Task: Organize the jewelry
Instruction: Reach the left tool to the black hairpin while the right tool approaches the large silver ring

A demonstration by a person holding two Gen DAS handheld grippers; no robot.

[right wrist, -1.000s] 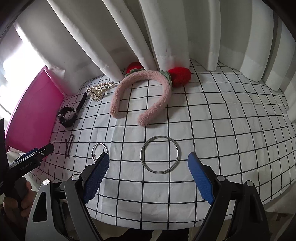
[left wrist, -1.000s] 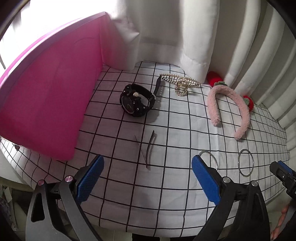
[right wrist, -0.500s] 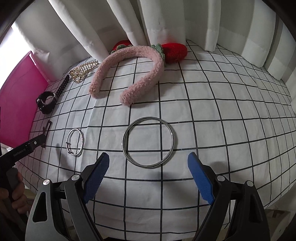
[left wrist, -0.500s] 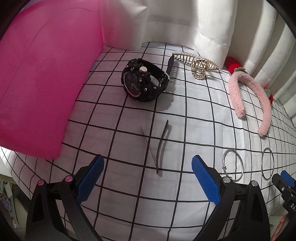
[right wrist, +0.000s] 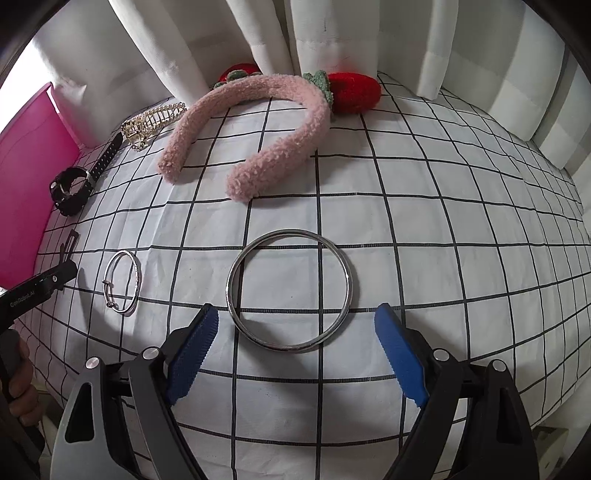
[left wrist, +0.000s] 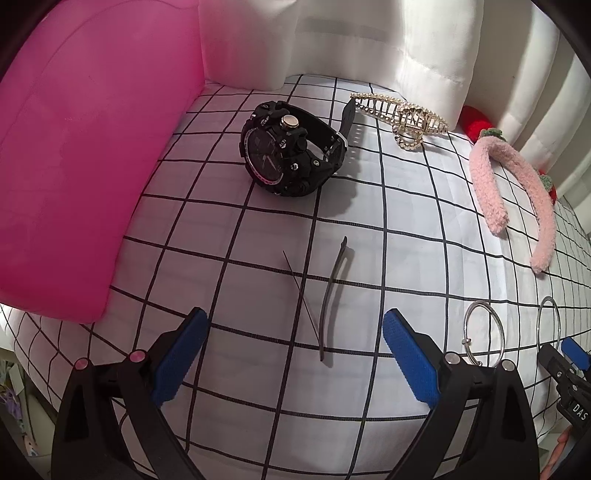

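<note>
Large silver bangle just ahead of right hand-held gripper, jaws apart; black hair clip ahead of left hand-held gripper, likewise apart; checked cloth surface, white curtains behind.

We see a black watch far left, on its side. Near it lies our thin hair clip; two silver bangles lie flat right.
</note>
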